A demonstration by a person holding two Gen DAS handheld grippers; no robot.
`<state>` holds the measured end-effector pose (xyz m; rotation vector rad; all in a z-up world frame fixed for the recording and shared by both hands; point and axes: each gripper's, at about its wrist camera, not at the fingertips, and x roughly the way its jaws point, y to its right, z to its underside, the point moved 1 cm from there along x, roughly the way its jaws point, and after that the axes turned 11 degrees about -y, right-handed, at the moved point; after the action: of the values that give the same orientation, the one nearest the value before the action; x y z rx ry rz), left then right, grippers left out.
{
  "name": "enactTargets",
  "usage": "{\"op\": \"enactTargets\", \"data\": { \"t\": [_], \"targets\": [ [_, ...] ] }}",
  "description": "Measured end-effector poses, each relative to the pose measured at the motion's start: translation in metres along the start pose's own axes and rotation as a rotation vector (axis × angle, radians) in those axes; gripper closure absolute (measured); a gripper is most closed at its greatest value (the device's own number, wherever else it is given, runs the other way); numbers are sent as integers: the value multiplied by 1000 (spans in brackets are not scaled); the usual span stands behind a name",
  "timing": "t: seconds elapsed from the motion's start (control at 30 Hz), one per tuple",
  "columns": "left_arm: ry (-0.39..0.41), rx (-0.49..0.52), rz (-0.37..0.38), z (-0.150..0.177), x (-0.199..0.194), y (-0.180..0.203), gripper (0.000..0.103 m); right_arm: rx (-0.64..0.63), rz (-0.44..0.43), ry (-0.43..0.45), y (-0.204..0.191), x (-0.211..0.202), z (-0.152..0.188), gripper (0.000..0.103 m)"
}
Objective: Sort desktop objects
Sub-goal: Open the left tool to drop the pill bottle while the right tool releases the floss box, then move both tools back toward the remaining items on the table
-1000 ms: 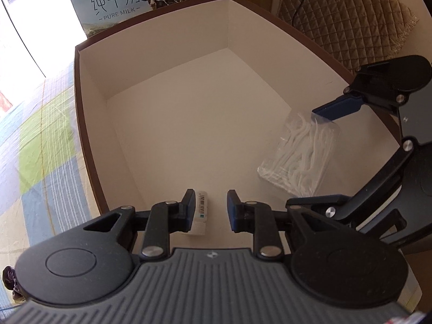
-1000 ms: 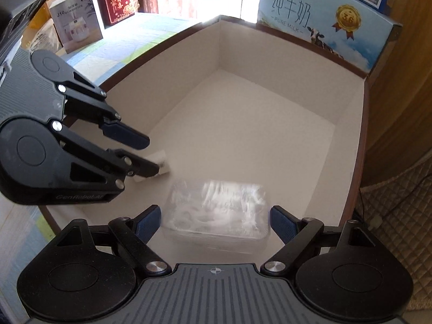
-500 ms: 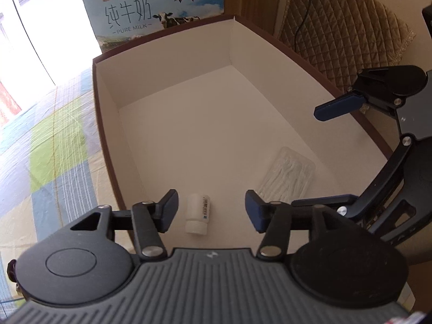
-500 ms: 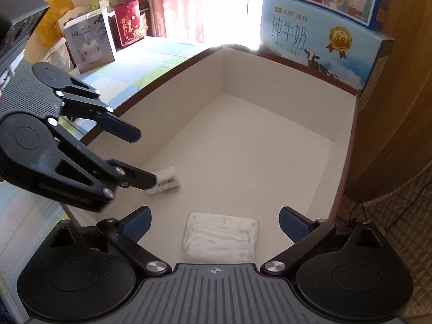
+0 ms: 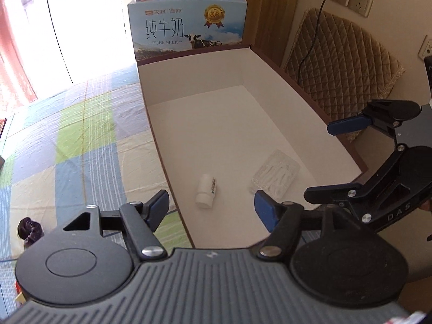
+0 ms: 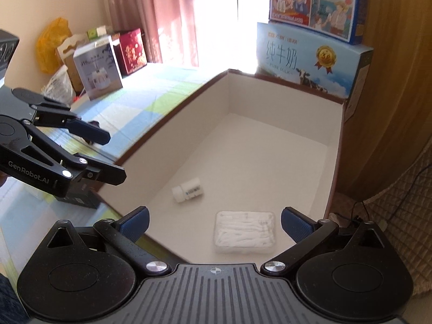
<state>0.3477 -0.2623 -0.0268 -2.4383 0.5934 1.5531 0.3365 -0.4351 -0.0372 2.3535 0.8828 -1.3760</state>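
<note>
Left wrist view showed my left gripper [image 5: 212, 209] spread wide and empty above the box [image 5: 283, 81], where a small bottle [image 5: 206, 190] and a packet [image 5: 275, 175] lay apart; my right gripper [image 6: 214, 222] was likewise wide.

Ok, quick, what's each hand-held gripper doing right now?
Left hand-held gripper: open, holding nothing; bottle lies in the box.
Right hand-held gripper: open, holding nothing; floss pack lies in the box.

- Left gripper [image 5: 212, 209] jaws have spread wide, pulled back toward 6 o'clock from the bottle [image 5: 206, 190].
- Right gripper [image 6: 214, 222] let go the floss pack [image 6: 245, 231], which lies flat in the box [image 6: 334, 162].
</note>
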Motion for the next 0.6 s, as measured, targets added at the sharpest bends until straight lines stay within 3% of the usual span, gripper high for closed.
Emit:
{"op": "enactTargets", "data": {
  "t": [0.3, 0.6],
  "targets": [
    [24, 0, -9, 33, -37, -9, 31, 76, 41, 64, -34, -35, 21, 2],
    [27, -33, 1, 78, -68, -29, 28, 118, 25, 86, -71, -54, 43, 2]
  ]
}}
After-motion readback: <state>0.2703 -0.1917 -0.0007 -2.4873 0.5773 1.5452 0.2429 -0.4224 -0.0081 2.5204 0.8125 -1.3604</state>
